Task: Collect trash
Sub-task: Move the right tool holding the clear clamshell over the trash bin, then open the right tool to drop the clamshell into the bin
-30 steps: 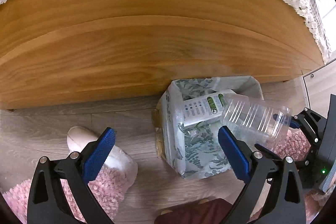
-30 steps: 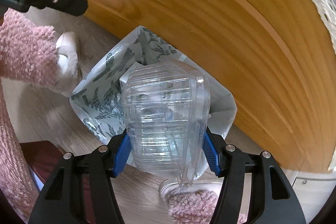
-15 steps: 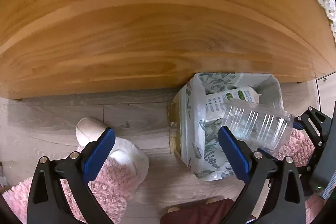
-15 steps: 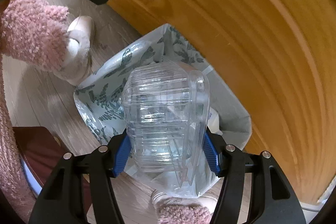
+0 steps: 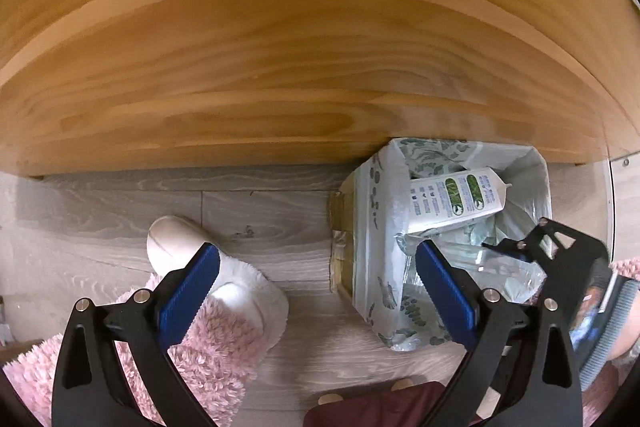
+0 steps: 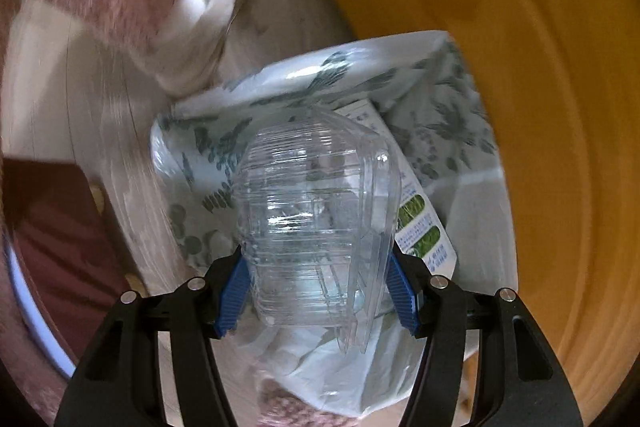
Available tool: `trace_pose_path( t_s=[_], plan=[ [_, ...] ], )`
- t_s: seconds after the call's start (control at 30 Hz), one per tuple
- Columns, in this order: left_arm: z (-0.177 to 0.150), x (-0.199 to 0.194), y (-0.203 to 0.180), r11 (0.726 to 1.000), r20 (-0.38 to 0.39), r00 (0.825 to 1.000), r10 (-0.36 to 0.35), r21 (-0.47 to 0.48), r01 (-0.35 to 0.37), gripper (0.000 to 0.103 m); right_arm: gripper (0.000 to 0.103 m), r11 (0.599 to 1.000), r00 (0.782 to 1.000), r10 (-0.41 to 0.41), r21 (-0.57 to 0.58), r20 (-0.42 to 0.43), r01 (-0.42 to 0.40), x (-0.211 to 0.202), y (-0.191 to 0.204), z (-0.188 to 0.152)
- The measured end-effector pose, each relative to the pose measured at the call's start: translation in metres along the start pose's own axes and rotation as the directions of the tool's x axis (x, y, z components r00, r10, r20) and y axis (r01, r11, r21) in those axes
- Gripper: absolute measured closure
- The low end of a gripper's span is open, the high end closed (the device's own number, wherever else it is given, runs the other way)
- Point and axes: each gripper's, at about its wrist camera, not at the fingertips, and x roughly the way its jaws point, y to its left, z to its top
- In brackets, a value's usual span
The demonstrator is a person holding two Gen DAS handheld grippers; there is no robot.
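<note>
My right gripper (image 6: 316, 301) clamps the clear ribbed plastic clamshell container (image 6: 316, 227) over the leaf-printed bag-lined bin (image 5: 376, 227); deposit step in hand. Left gripper (image 5: 320, 295) stands open, empty. Next: release squarely inside.

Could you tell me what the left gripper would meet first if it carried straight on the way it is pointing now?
Most likely the bare wood-look floor. The left gripper is open and empty, aimed between the slipper and the lined bin, though depth is unclear.
</note>
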Motion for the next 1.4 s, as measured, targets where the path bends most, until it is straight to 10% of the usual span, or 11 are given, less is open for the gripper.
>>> trace_pose_path(
  t_s=[0.63,1.07,1.4],
  plan=[
    [0.006,0.014,0.013,0.998,-0.043,0.999,-0.021,-0.062,0.018,0.008,0.042,0.966,0.994,-0.076,-0.254,-0.079,0.054,0.037,0.045,0.026],
    [0.005,0.016,0.013,0.997,-0.05,0.998,-0.041,-0.068,0.037,0.008,0.038,0.968,0.973,0.229,0.107,0.007,-0.229,0.011,-0.008,0.016],
    [0.004,0.012,0.013,0.996,-0.043,0.998,-0.055,-0.071,0.052,0.008,0.05,0.939,0.952,0.301,0.158,0.049,-0.305,0.002,-0.019,0.008]
  ],
)
